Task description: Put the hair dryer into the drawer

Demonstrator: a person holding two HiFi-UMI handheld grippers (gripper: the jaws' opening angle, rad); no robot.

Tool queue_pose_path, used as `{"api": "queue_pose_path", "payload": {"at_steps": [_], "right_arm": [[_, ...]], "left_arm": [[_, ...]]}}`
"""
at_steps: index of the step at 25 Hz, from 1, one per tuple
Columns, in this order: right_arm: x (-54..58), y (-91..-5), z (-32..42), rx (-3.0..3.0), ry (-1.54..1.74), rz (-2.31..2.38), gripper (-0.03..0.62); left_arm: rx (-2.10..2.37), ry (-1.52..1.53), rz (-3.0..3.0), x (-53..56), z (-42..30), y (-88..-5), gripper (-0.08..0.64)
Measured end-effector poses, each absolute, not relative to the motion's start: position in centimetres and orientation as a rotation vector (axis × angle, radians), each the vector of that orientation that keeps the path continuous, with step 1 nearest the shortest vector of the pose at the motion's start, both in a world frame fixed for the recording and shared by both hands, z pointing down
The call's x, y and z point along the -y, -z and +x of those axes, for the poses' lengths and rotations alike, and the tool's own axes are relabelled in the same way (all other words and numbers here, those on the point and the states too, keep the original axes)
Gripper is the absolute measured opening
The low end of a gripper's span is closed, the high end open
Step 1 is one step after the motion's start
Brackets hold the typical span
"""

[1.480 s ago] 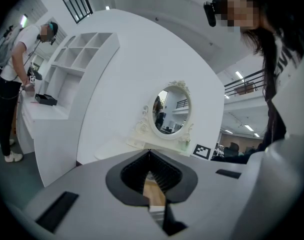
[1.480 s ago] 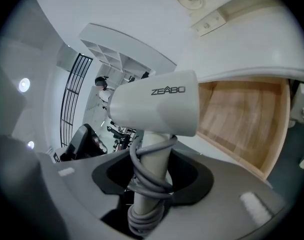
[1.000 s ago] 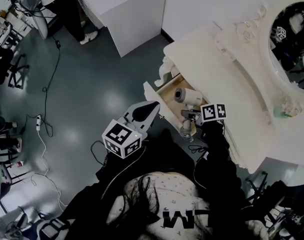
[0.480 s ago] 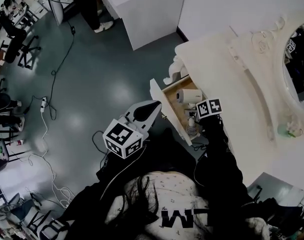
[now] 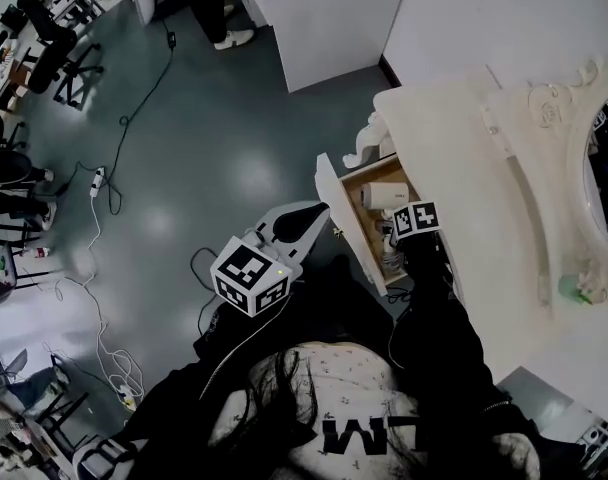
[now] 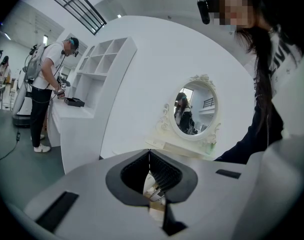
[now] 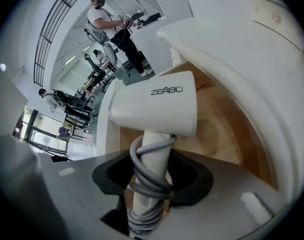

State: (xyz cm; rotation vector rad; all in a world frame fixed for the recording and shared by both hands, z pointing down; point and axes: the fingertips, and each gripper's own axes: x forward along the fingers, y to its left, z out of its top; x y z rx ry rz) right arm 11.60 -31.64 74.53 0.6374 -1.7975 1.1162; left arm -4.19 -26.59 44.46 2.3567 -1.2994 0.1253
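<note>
Drawer [image 7: 227, 134] stands open. Right gripper [image 7: 152, 179] fingers pinch the hair dryer [image 7: 157, 104] by its cord-wrapped handle, low inside the drawer. Left gripper [image 6: 150, 156] fingers pressed together, empty. Remaining, likely: set down, release.

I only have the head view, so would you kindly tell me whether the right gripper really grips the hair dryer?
Observer: Yes. In the right gripper view, the right gripper is closed on the white handle of the hair dryer.
Operator: Thank you. Is the cord hanging loose?
Observer: No, the grey cord is wound round the handle and passes between the jaws.
Operator: And what about the left gripper?
Observer: The left gripper view shows the left gripper shut, with nothing held.
</note>
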Motion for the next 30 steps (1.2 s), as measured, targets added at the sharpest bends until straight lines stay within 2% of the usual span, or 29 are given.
{"api": "queue_pose_path", "payload": {"at_steps": [27, 30], "right_arm": [[32.1, -81.0, 12.5, 1.712, -1.131, 0.828, 0.210], [32.1, -80.4, 12.5, 1.706, -1.082, 0.842, 0.252]], "left_arm": [[1.365, -0.189, 2.285, 24.6, -7.0, -46.0, 0.000], [1.353, -0.187, 2.292, 24.5, -7.2, -45.8, 0.000]]}}
